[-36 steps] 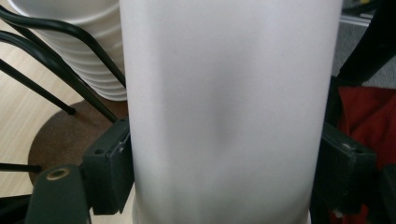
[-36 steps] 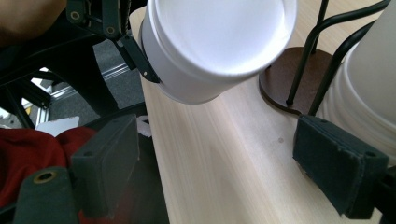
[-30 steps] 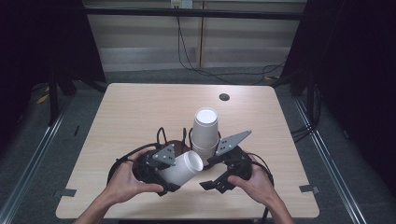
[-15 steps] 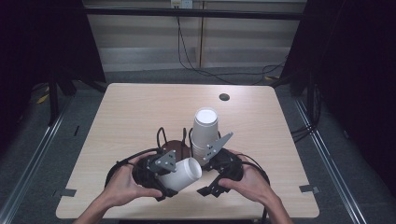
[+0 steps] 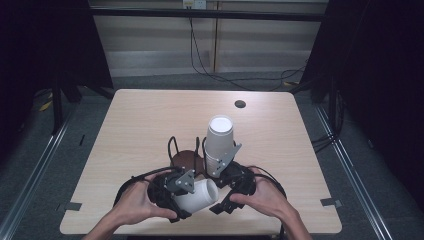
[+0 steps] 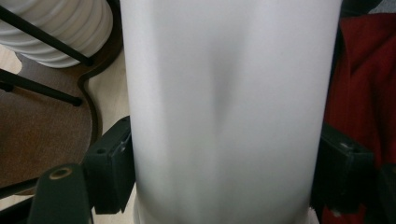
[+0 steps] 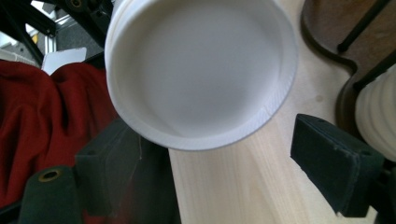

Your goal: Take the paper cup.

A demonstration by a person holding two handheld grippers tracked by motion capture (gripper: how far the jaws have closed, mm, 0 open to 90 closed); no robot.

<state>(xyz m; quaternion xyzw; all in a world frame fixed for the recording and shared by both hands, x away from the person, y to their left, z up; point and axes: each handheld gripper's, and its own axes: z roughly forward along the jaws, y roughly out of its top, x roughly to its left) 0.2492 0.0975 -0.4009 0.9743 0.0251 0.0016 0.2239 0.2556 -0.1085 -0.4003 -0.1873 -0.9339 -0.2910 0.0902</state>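
— So why is the single white cup (image 5: 199,195) kept on its side near the table's (image 5: 145,120) front edge?
— It is clamped at the wall by the left gripper (image 6: 224,186), jaws pressed in, base turned rightward.
— And the right gripper (image 7: 233,182)?
— Its jaws are spread, nothing gripped; the cup's base is faced, perhaps for a handover, beside the cup stack (image 5: 218,142) in its wire holder (image 5: 186,156).

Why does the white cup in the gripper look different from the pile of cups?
The single cup lies on its side, clamped in the left gripper; the cup stack stands upright in its wire holder. The single cup is one alone; the cup stack is many nested, so taller. Both are plain white.
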